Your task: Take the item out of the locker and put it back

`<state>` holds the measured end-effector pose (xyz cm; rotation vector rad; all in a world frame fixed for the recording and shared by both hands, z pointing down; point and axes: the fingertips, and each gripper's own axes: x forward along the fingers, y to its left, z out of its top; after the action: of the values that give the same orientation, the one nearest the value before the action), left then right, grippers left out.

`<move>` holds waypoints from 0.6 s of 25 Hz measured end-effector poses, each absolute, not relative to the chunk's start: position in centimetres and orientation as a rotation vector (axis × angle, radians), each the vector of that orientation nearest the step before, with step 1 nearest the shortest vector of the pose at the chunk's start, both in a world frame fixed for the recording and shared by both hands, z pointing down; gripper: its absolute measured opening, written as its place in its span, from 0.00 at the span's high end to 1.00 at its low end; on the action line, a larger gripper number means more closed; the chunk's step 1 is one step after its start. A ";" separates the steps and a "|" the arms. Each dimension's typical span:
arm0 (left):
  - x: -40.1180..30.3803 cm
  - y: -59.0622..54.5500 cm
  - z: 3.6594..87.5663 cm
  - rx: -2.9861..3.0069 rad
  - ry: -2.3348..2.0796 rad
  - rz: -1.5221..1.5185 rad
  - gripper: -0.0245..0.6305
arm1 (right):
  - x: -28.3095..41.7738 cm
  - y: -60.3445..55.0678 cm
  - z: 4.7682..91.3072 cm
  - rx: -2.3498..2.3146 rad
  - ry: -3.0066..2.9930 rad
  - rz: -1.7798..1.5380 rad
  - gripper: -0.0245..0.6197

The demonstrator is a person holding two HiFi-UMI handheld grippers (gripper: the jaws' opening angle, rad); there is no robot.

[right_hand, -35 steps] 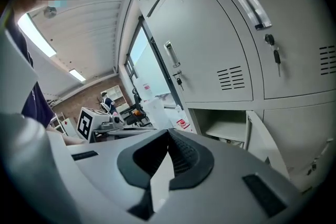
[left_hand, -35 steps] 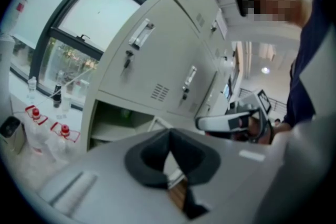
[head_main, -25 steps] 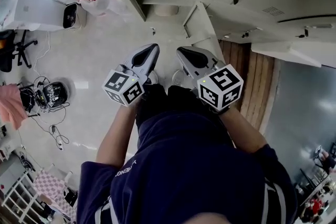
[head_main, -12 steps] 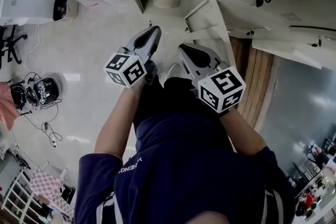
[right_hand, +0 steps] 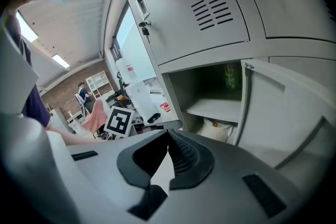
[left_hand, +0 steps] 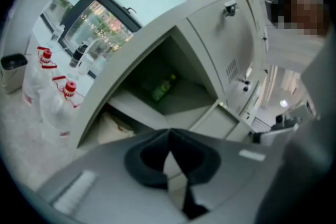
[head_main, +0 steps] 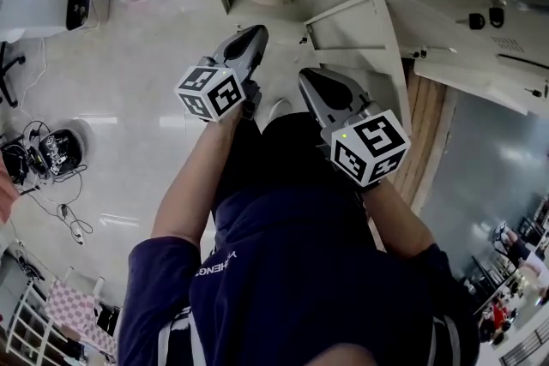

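The locker (left_hand: 173, 55) stands with its door (head_main: 360, 21) swung out. A green bottle (left_hand: 163, 89) stands on its shelf; in the right gripper view the bottle (right_hand: 231, 75) shows deep in the same compartment. Below the shelf lies a cream bag (right_hand: 218, 127). My left gripper (head_main: 255, 32) is shut and holds nothing, pointing at the opening from a distance; its tips (left_hand: 169, 131) meet. My right gripper (head_main: 307, 75) sits beside it, short of the door (right_hand: 286, 107), its tips (right_hand: 169, 132) together with nothing between them.
Clear water jugs with red caps (left_hand: 52, 92) stand left of the locker. Cables and a round device (head_main: 51, 152) lie on the floor at left. Wooden boards (head_main: 429, 133) run along the right. Closed locker doors with keys (right_hand: 205, 8) are above.
Both grippers have sunk in front of the locker. In the head view the open door and the locker opening have slid down and grown larger. Both pairs of jaws stay together.
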<state>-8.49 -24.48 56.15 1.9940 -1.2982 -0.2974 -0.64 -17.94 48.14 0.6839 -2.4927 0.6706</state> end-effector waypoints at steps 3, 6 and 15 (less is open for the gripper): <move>-8.5 -25.6 58.6 1.980 -1.298 -0.310 0.96 | -1.0 -18.5 49.5 0.682 -2.486 0.660 0.95; -8.5 -26.5 60.9 1.956 -1.298 -0.333 0.96 | -1.7 -18.9 50.5 0.663 -2.486 0.642 0.95; -8.7 -29.0 66.4 1.898 -1.285 -0.420 0.96 | -3.2 -19.8 53.8 0.622 -2.469 0.616 0.95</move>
<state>-8.75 -29.00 66.43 1.8980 -1.2853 -0.4201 -3.16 -19.79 53.82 0.6225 -2.4692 0.6161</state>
